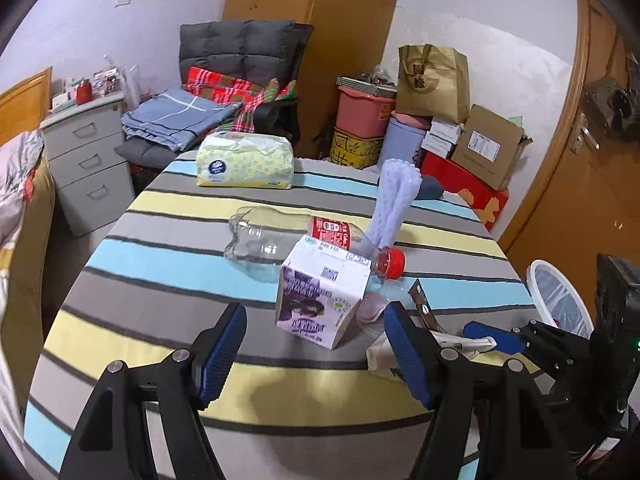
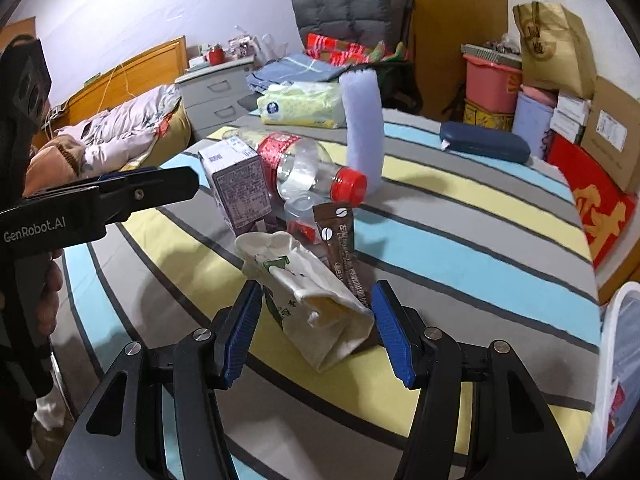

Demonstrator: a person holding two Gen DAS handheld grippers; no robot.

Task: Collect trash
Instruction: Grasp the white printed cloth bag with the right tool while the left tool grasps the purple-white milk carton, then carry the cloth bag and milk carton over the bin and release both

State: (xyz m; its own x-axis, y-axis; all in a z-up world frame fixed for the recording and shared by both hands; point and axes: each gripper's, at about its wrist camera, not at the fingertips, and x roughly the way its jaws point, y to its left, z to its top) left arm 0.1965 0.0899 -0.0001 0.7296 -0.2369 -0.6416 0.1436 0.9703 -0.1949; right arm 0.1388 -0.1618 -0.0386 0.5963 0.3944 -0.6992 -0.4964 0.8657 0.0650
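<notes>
Crumpled paper bag [image 2: 310, 300] lies on the striped worktop [image 2: 460, 240] between the right gripper [image 2: 318, 330], jaws spread apart around it; left gripper [image 1: 316, 354], jaws also wide, faces the purple carton [image 1: 322, 300] beside a clear bottle [image 1: 288, 242]

Clear bottle [image 1: 280, 240] on its side, purple carton [image 1: 320, 300] upright, crumpled paper bag [image 2: 312, 296] beside

You can't read the carton [image 1: 320, 300] print (too blurred); bin [image 2: 618, 380] is cut off at the frame edge.
</notes>
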